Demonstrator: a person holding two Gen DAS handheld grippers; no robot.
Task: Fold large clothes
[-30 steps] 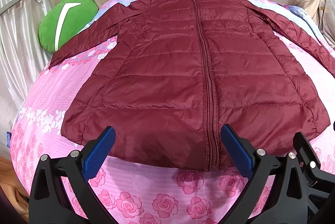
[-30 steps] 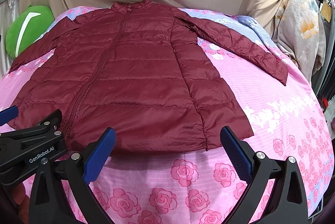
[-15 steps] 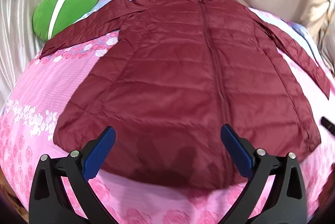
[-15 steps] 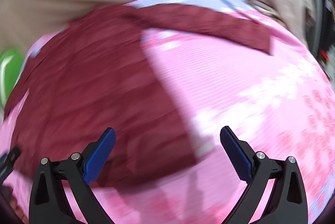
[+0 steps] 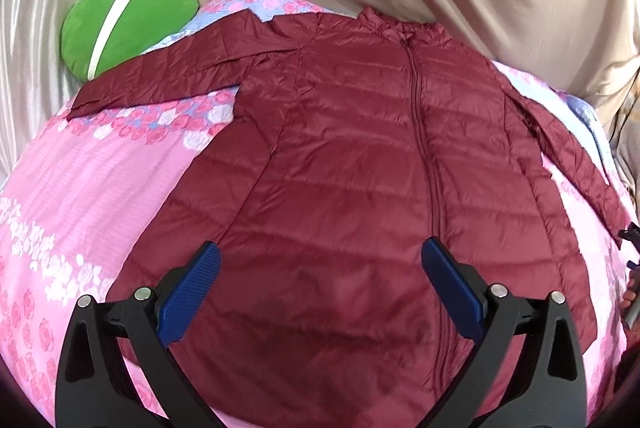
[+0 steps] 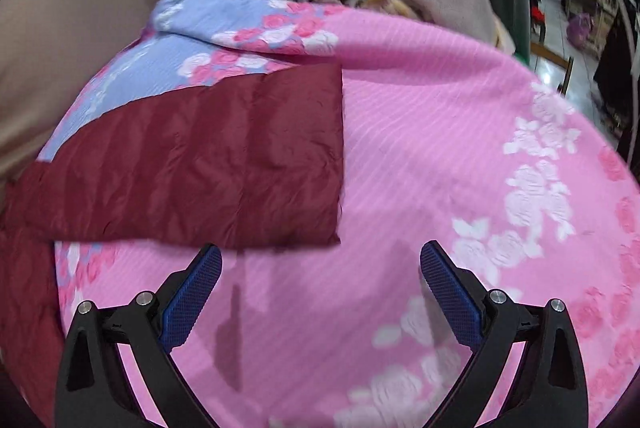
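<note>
Light: soft, even and fairly bright in both views.
Shadows: a dark patch falls on the jacket (image 5: 360, 188) hem between the left hand-held gripper (image 5: 320, 284) fingers; finger shadows of the right hand-held gripper (image 6: 320, 284) streak the pink bedspread (image 6: 440, 156).
Glare: faint sheen on the jacket's quilting.
Sharpness: left view crisp; right view slightly soft.
Distortion: strong fisheye bulge, black vignette in the corners.

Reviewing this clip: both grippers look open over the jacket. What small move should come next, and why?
Probably lower the right gripper forward onto the sleeve cuff and close. It hangs open just short of the cuff, and the jacket lies flat, zipped, sleeves spread, nothing folded yet. The left gripper is open above the hem.
</note>
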